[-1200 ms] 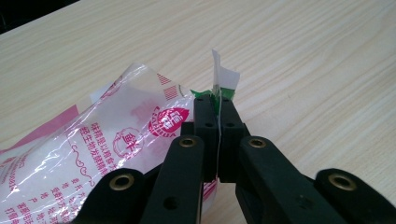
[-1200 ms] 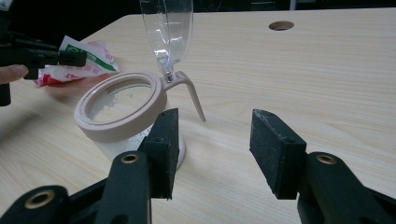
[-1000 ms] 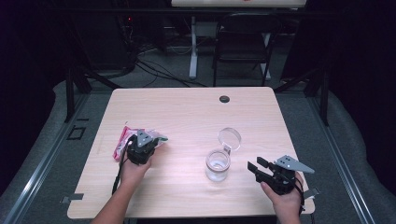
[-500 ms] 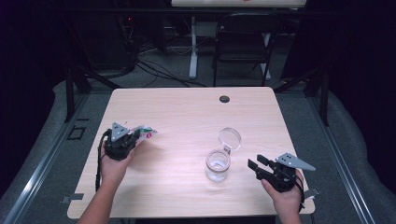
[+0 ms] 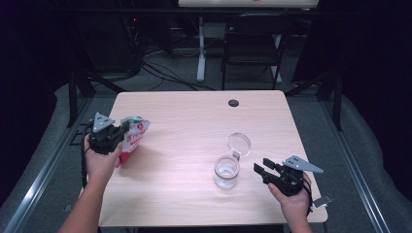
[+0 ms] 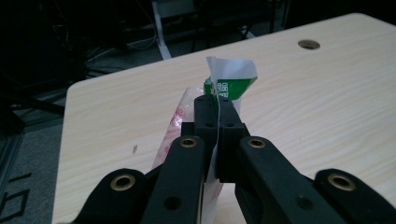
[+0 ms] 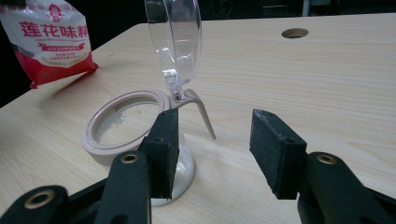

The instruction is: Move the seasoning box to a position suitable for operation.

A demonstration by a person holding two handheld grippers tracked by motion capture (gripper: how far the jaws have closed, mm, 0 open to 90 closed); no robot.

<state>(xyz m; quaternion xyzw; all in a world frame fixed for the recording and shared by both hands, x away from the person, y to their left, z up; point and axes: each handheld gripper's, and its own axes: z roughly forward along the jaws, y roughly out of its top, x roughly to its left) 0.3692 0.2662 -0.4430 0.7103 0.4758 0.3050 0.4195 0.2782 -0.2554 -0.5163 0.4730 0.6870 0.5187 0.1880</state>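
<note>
A red and white packet (image 5: 132,136) with a green-printed top is held upright over the table's left edge, my left gripper (image 5: 118,133) shut on it. From the left gripper view the packet's top (image 6: 229,77) sticks up between the closed jaws. A clear glass jar (image 5: 227,171) with a pinkish rim and a little white powder inside stands right of centre, its clear lid (image 5: 239,144) flipped up. My right gripper (image 5: 261,170) rests open just right of the jar. In the right gripper view the jar (image 7: 126,126) sits by the left jaw, the packet (image 7: 51,39) far behind.
The wooden table (image 5: 194,121) has a round cable hole (image 5: 233,103) near its far edge. A dark chair (image 5: 252,46) and desk legs stand beyond it on the grey floor. Bare tabletop lies between the packet and the jar.
My left hand has carried the packet leftward to the table's left edge and raised it more upright. The right gripper and the jar have stayed put.
</note>
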